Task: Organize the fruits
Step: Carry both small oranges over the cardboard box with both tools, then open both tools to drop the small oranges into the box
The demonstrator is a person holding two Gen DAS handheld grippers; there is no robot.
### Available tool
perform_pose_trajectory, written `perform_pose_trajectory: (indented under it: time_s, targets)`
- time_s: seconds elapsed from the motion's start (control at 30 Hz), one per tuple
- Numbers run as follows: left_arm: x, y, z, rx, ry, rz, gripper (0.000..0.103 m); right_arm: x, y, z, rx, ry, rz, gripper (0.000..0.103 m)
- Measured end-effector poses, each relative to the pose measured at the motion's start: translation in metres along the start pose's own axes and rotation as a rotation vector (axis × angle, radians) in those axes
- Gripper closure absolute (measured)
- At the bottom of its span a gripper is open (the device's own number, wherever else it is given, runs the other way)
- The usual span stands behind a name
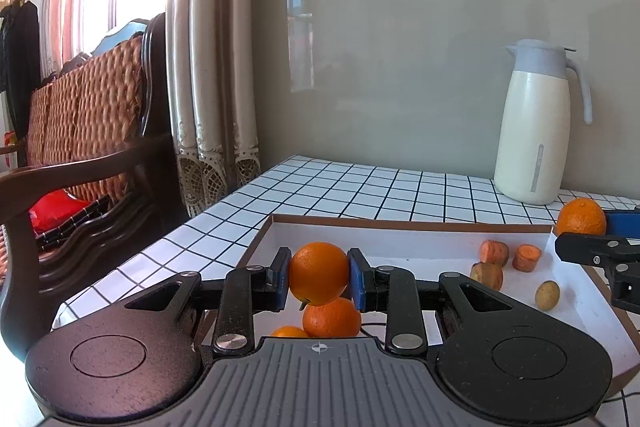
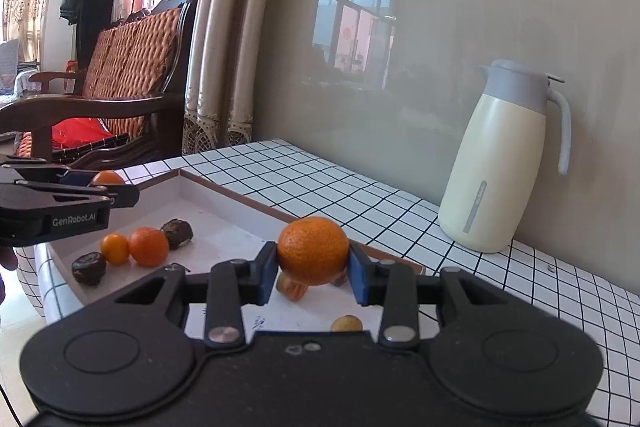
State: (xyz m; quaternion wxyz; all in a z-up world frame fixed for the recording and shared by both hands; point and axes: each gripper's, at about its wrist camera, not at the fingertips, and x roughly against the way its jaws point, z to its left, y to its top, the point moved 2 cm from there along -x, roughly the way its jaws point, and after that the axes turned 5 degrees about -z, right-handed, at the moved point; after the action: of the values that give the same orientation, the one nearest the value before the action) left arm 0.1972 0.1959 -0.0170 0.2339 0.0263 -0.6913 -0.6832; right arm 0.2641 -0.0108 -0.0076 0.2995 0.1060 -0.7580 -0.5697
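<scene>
Two oranges are being carried at once, one in each tool. My left tool (image 1: 319,277) is pinching an orange (image 1: 319,273) between its blue pads, the fruit sitting squarely in the gap and hanging above the white tray (image 1: 400,245). Directly beneath that fruit a second orange (image 1: 332,319) is lying on the tray floor, with a smaller one (image 1: 289,331) just beside it, partly hidden by the tool body.

My right tool (image 2: 313,269) is gripping its own orange (image 2: 313,251) the same way, pads pressed against both sides, the fruit held over the tray's near right part. Under it a carrot chunk (image 2: 291,289) is showing, and a small potato (image 2: 346,323) is lying nearer to me.

Farther left in the right wrist view, two dark round pieces (image 2: 177,233) are flanking the resting oranges; what they are, I cannot tell. In the left wrist view, three carrot pieces (image 1: 526,257) are clustering toward the tray's right side, close to the potato.

The tray is resting on the tiled bench (image 1: 360,187), and a cream jug (image 1: 534,125) with a grey lid is standing upright near the wall, well apart from both tools. A wicker chair (image 1: 88,107) is sitting off to the left by the curtains (image 1: 212,47).
</scene>
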Motion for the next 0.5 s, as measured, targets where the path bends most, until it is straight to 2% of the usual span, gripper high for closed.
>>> perform_pose_trajectory:
  time_s: [0.3, 0.5]
  targets:
    - [-0.024, 0.003, 0.006, 0.032, 0.024, 0.032, 0.072, -0.020, 0.000, -0.013, -0.018, -0.005, 0.023, 0.074]
    - [-0.038, 0.006, 0.002, 0.012, 0.024, 0.045, 0.072, -0.035, 0.001, -0.019, -0.026, 0.000, 0.040, 0.074]
